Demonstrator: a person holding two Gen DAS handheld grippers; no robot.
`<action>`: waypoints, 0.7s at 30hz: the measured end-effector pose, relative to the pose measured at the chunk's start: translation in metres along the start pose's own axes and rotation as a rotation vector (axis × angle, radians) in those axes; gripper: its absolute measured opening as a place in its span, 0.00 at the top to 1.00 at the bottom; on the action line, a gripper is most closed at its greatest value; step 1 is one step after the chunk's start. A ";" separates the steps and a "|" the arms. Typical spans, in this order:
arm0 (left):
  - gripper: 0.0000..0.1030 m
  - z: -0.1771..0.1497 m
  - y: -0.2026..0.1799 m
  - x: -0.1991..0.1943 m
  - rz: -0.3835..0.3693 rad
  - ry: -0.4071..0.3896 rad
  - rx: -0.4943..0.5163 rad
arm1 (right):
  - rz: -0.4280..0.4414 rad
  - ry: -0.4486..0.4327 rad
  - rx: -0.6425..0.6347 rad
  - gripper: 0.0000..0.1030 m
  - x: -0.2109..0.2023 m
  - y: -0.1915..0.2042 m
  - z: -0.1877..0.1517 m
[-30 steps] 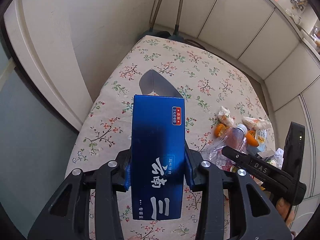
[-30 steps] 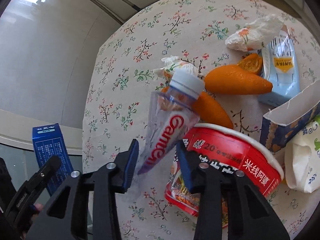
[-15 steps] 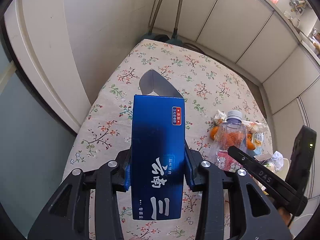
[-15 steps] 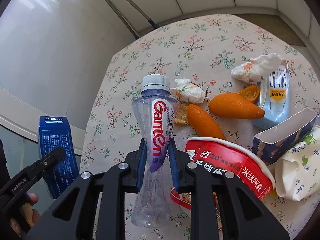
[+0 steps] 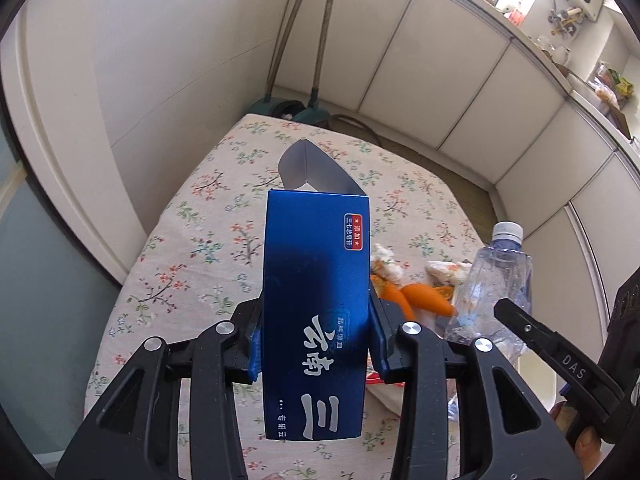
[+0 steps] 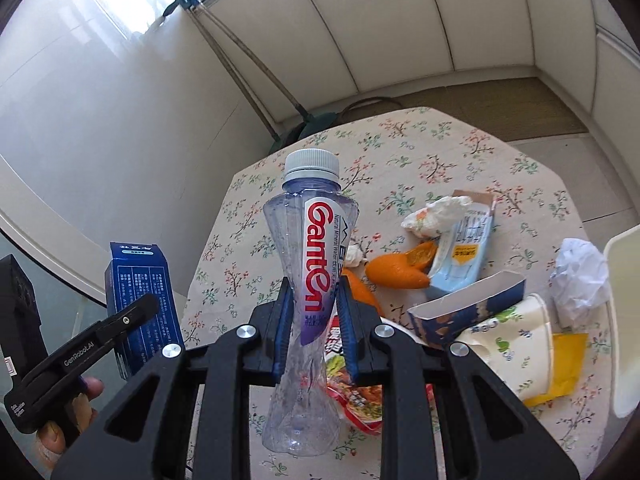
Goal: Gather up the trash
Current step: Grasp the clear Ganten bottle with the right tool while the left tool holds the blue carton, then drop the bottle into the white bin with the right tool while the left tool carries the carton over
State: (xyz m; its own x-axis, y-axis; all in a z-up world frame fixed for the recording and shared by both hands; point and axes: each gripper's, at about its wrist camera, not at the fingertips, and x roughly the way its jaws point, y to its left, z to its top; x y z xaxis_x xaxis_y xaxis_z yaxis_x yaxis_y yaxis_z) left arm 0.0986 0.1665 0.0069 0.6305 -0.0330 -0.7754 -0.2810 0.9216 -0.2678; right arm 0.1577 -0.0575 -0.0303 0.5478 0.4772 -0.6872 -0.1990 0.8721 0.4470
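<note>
My left gripper is shut on a blue carton with its top flap open, held upright above the flowered table. The carton also shows in the right wrist view. My right gripper is shut on an empty clear Ganten bottle at its squeezed waist, cap up, lifted off the table. The bottle also shows in the left wrist view. Trash lies on the table: orange peels, crumpled tissue, a light blue wrapper, a red noodle cup.
An open blue paper tray, a paper cup, a yellow sheet and crumpled white paper lie at the table's right. White cabinets stand behind. Two mop handles lean at the far wall.
My right gripper has shut on the bottle, raised it off the table and tipped it upright. My left gripper still holds the carton and has risen a little.
</note>
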 end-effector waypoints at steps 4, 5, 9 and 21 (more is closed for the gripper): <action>0.63 -0.004 -0.021 0.003 -0.014 -0.008 0.037 | -0.042 -0.055 0.027 0.79 -0.027 -0.025 0.005; 0.63 -0.005 -0.026 0.005 -0.017 -0.009 0.045 | -0.054 -0.069 0.035 0.79 -0.034 -0.032 0.006; 0.63 -0.010 -0.048 0.011 -0.024 -0.012 0.084 | -0.110 -0.125 0.070 0.79 -0.064 -0.064 0.009; 0.63 -0.028 -0.105 0.028 -0.029 -0.030 0.199 | -0.360 -0.237 0.173 0.78 -0.135 -0.174 -0.007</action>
State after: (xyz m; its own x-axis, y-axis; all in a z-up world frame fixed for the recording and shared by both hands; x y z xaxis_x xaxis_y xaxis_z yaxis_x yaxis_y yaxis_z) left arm 0.1257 0.0584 -0.0026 0.6586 -0.0521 -0.7507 -0.1157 0.9787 -0.1694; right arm 0.1129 -0.2728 -0.0193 0.7318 0.0918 -0.6753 0.1654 0.9373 0.3067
